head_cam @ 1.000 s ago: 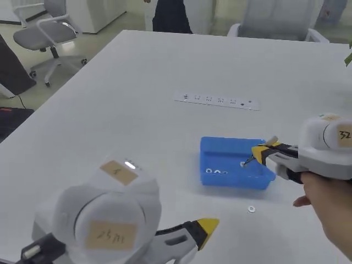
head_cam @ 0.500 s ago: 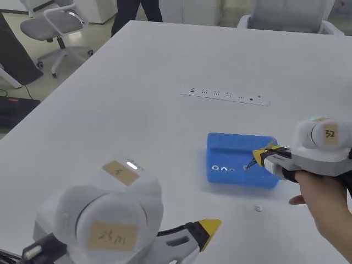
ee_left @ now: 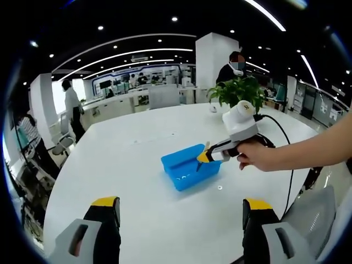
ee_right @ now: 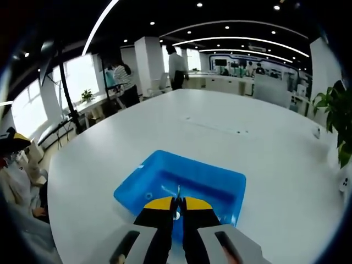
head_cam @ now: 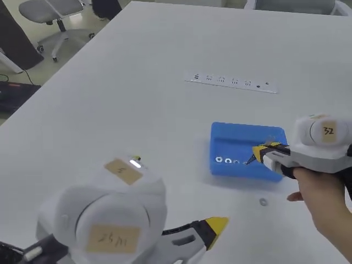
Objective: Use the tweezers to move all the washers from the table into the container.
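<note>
Right tool (ee_right: 177, 204): jaws pressed together on the tweezers (ee_right: 177, 192), tips poised over the blue container (head_cam: 247, 130). Several washers (head_cam: 227, 161) lie inside the container. One loose washer (head_cam: 263, 202) lies on the table (head_cam: 137, 99) just outside the container, on the person's side. Left tool (ee_left: 181, 203): jaws spread, empty, well apart from the container. The loose washer looks thin, light, hard and slippery, so it is probably best pinched across its rim.

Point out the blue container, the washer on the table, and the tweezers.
blue container (head_cam: 247, 131): head view, far wall.
washer (head_cam: 263, 202): head view, its ring.
tweezers (ee_right: 177, 195): right gripper view, tips beyond the jaws.
</note>
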